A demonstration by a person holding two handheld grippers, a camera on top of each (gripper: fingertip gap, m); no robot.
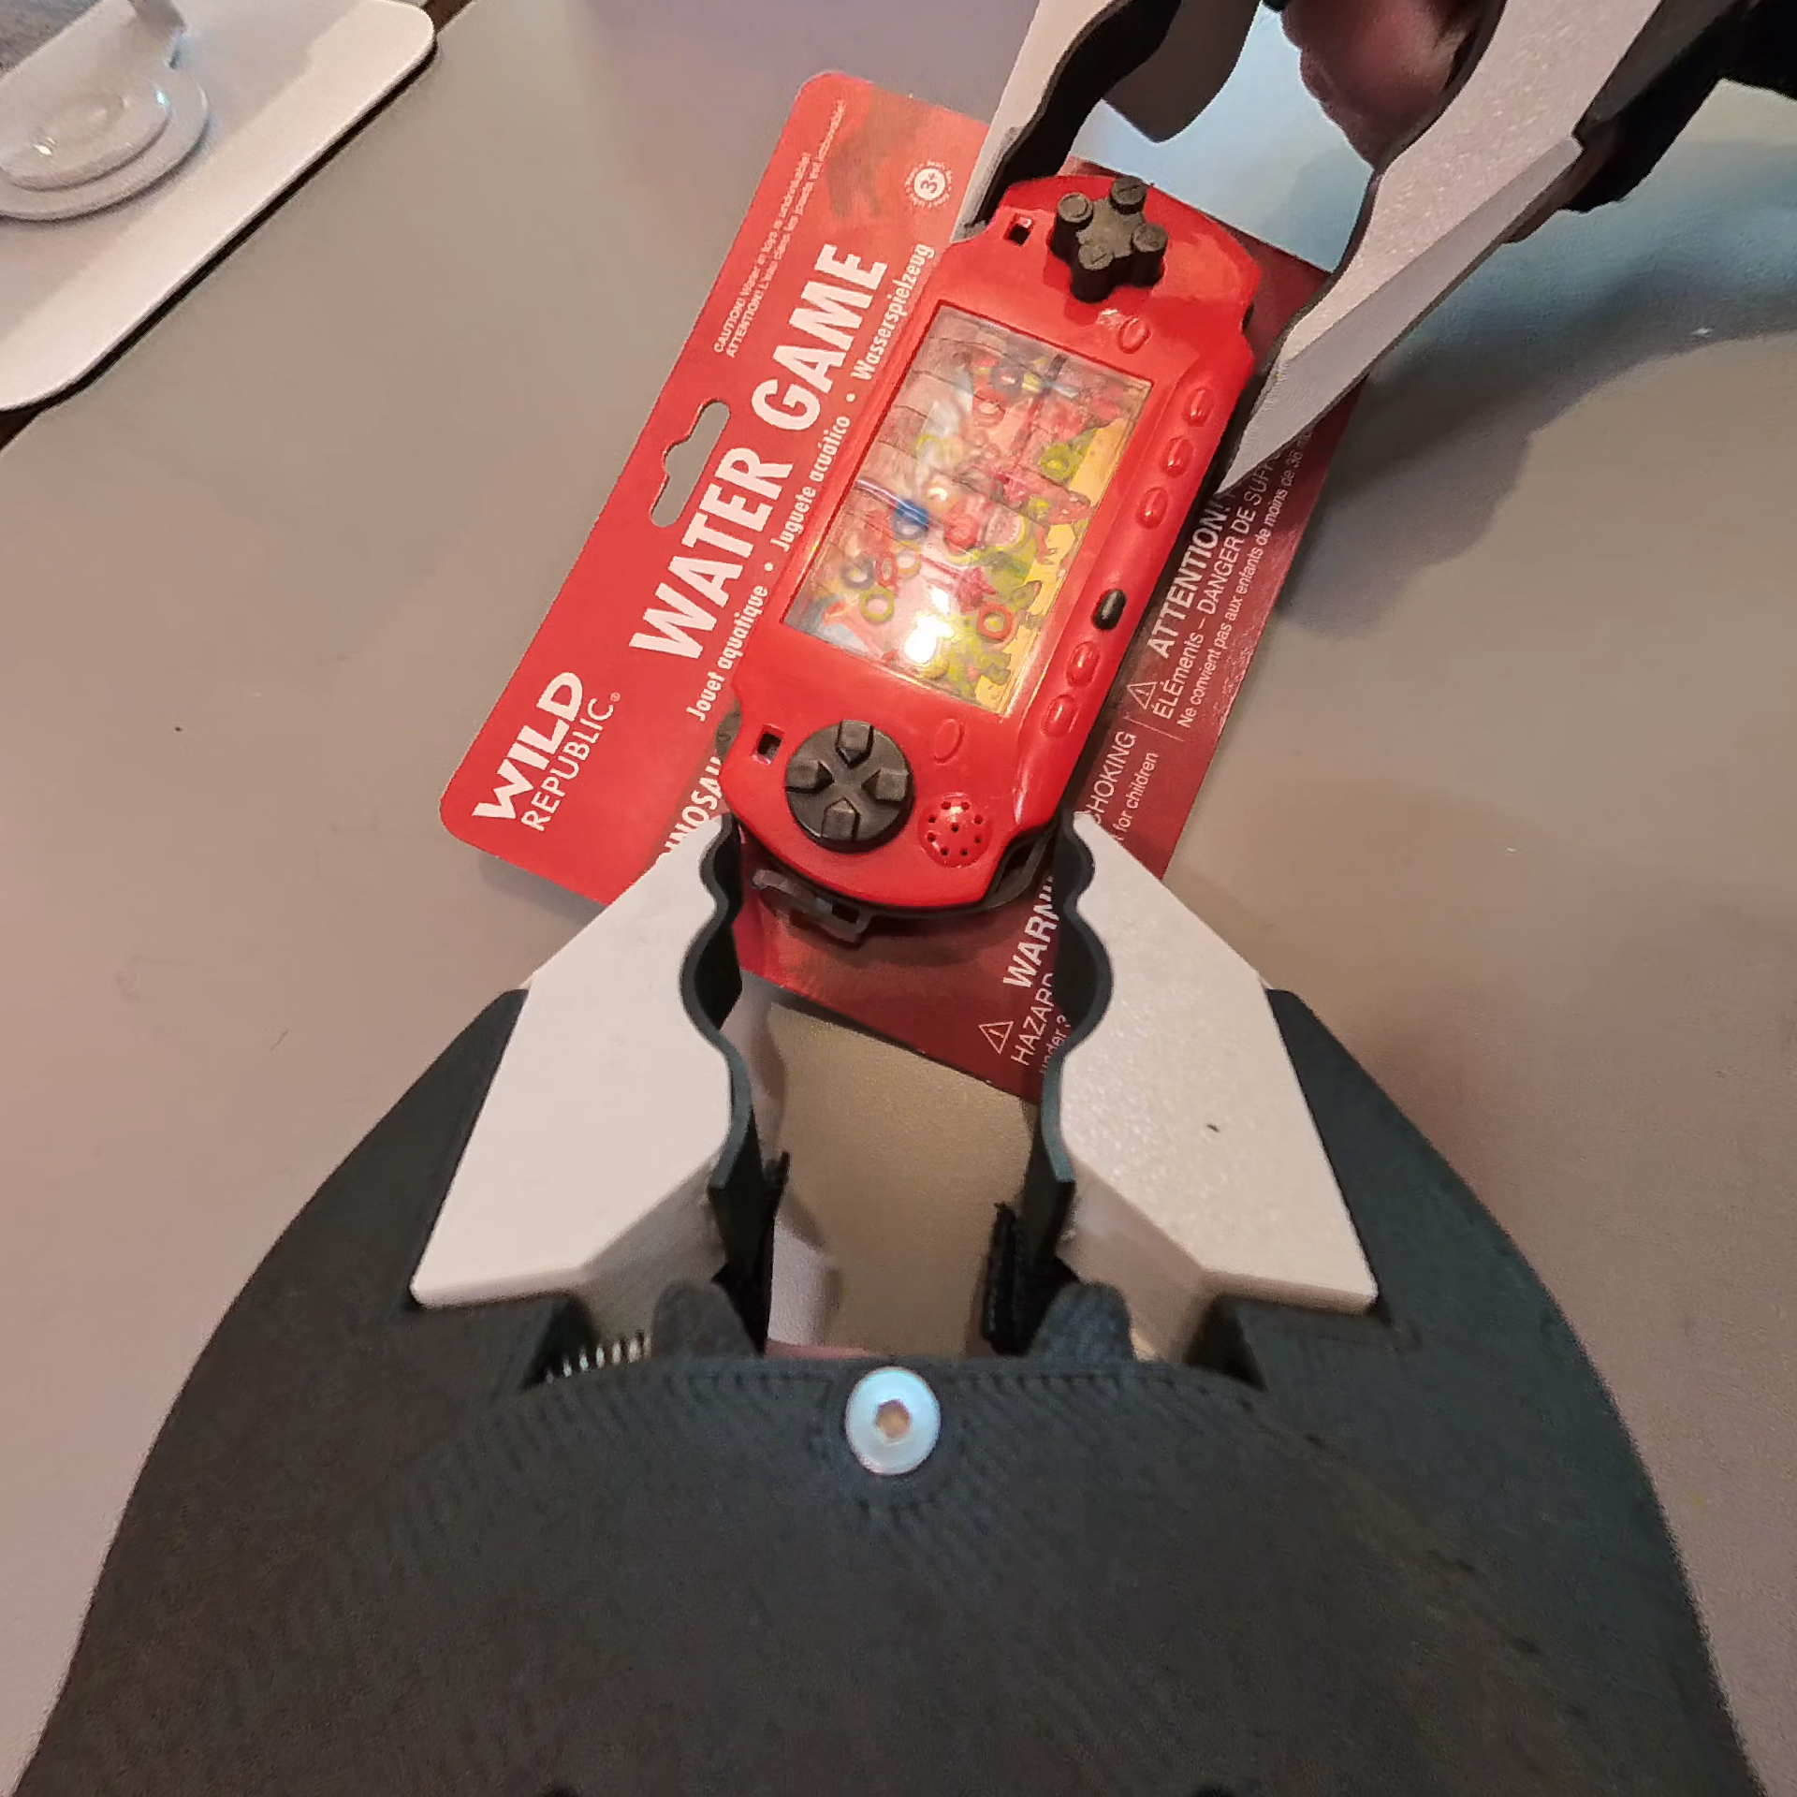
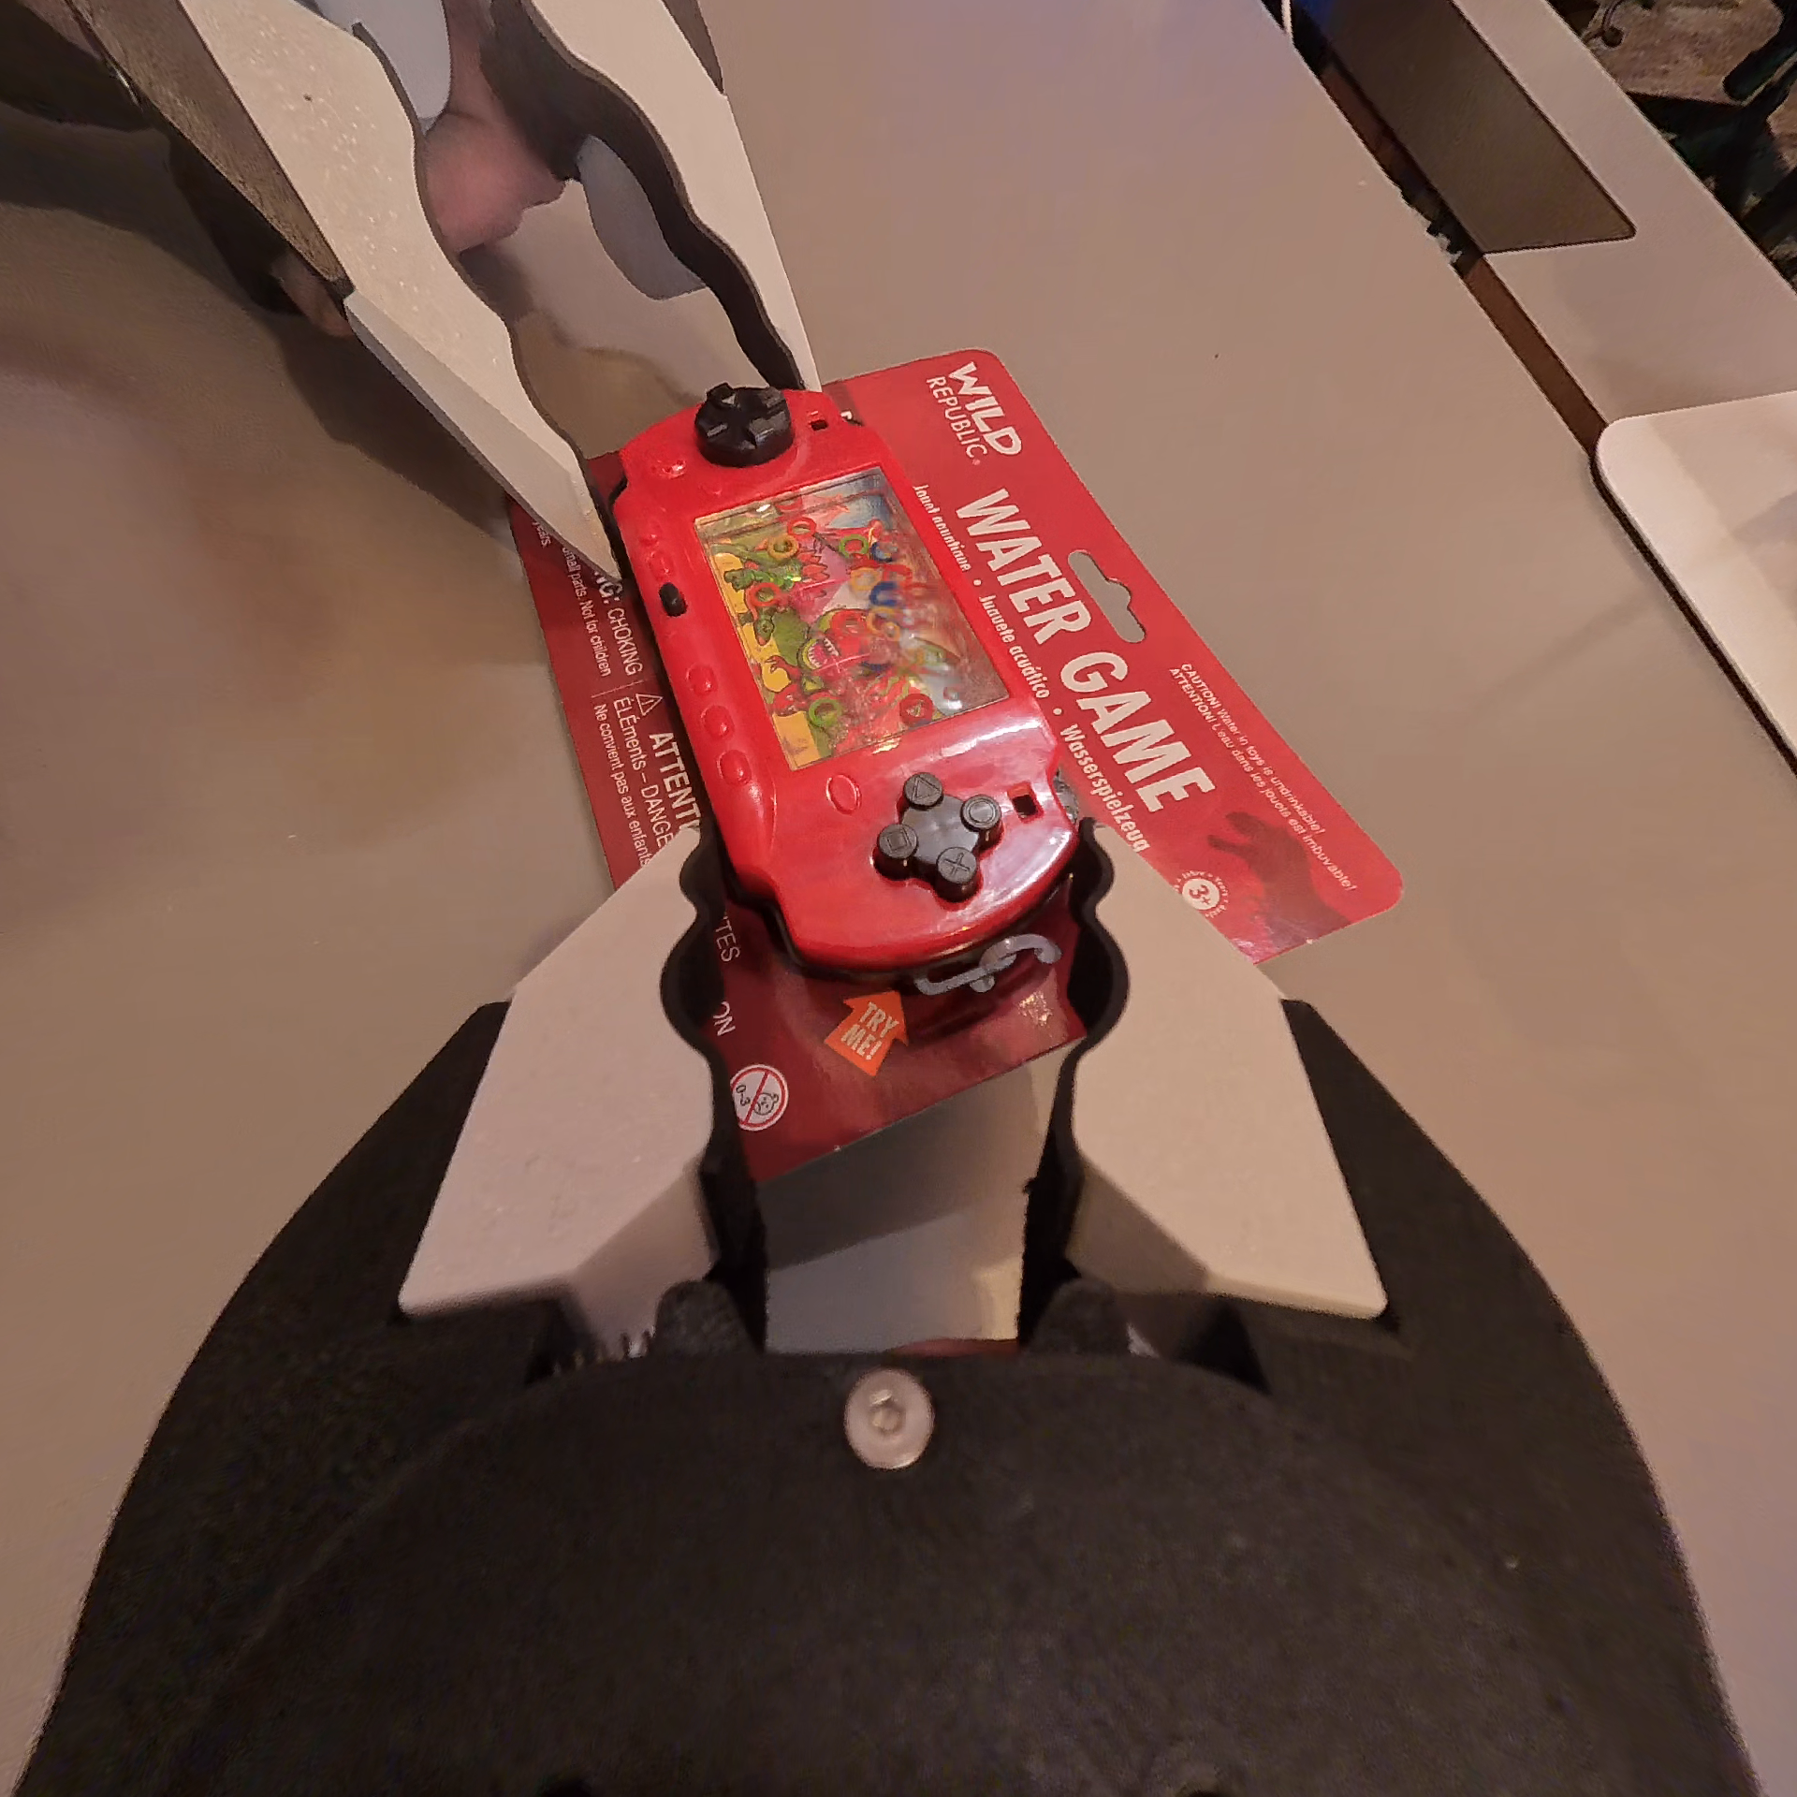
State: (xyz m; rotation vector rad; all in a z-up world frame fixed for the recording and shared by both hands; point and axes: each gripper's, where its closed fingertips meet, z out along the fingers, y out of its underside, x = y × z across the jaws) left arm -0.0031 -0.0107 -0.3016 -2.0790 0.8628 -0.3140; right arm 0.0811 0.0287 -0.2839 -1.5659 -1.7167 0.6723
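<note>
A red handheld water game toy is tied to a red printed backing card that lies on a grey table. My left gripper is closed on the toy's end that has the round black pad, one finger against each side. My right gripper is closed on the opposite end, by the cluster of black buttons. Each gripper shows in the other's view: the right gripper at the top, the left gripper at the upper left.
A white mat with a clear glass object lies at the table's far left. In the right wrist view a white board sits at the right edge, and another table with a dark panel stands beyond. A hand holds the left gripper.
</note>
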